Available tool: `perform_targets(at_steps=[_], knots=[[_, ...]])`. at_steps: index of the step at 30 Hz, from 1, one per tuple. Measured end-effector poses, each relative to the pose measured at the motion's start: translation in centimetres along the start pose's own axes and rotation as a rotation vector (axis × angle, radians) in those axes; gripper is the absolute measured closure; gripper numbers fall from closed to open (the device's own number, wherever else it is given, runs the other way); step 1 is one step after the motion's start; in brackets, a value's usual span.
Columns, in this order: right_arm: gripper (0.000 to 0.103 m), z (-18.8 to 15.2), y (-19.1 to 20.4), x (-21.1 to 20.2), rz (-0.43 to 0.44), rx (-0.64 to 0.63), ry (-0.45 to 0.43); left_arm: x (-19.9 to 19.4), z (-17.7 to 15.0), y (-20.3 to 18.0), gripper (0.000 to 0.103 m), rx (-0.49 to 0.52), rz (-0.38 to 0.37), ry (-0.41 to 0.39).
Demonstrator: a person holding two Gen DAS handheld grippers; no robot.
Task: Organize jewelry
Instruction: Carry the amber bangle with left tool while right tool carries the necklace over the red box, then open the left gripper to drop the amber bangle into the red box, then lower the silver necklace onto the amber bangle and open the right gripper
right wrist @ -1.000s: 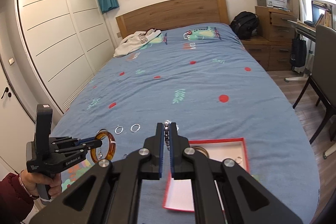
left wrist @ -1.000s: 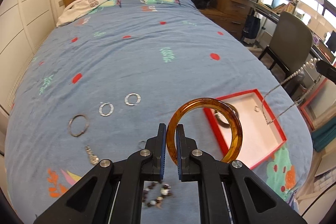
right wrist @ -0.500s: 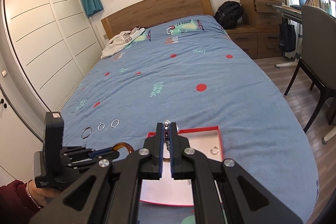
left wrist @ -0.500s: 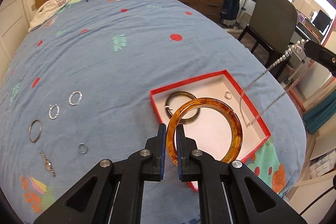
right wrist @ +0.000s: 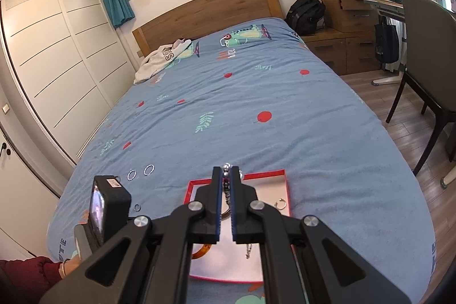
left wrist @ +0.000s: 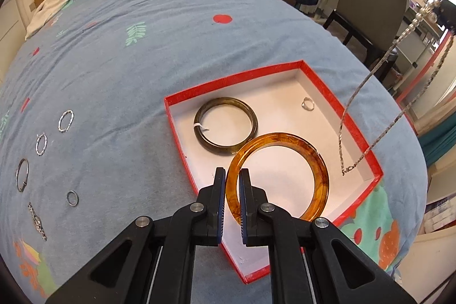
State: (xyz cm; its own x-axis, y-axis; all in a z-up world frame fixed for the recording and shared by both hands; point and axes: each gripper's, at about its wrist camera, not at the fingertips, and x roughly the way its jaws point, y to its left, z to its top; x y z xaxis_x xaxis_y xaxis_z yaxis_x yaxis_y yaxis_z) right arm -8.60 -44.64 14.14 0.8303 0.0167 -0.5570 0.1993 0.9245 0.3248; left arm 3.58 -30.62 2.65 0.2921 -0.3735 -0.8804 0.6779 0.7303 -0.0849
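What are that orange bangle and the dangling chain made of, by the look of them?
The orange bangle looks like glossy translucent resin or plastic: light glows through it, and dark mottled streaks run inside. It might be amber or glass. The chain looks like silver-toned metal: fine glinting links, with pearl-like beads near the top.

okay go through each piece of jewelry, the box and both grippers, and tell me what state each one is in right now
left gripper: shut on the amber bangle.
amber bangle: held upright over the red box.
right gripper: shut on the silver chain.
silver chain: hanging, low end in the box.
red box: open, no lid on.
dark bangle: flat in the box.
small ring: in the box.
loose rings: on the bedspread.
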Motion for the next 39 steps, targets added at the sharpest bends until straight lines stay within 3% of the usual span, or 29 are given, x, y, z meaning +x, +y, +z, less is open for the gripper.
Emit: perform_targets(at_steps=[8,20,27,32,39], knots=[[0.098,0.0,-0.2,-0.2,0.000,0.000,-0.007,1.9,0.1,-0.9,0.095,0.011,0.007,0.027],[0.098,0.6,-0.8,-2.1,-0.023,-0.005,-0.030,4.9,0.4,-4.8,0.095,0.065,-0.042,0.079],[0.098,0.3,-1.7,-2.0,-0.028,0.008,-0.020,5.2,0.2,-4.5,0.093,0.030,-0.071,0.101],[0.098,-0.2,-1.8,-1.5,-0.025,0.016,-0.006,4.6,0.2,-3.8,0.058,-0.016,-0.118,0.075],[0.098,0.1,-0.6,-1.5,-0.003,0.011,-0.019,1.4,0.0,-2.3,0.055,-0.009,-0.094,0.027]])
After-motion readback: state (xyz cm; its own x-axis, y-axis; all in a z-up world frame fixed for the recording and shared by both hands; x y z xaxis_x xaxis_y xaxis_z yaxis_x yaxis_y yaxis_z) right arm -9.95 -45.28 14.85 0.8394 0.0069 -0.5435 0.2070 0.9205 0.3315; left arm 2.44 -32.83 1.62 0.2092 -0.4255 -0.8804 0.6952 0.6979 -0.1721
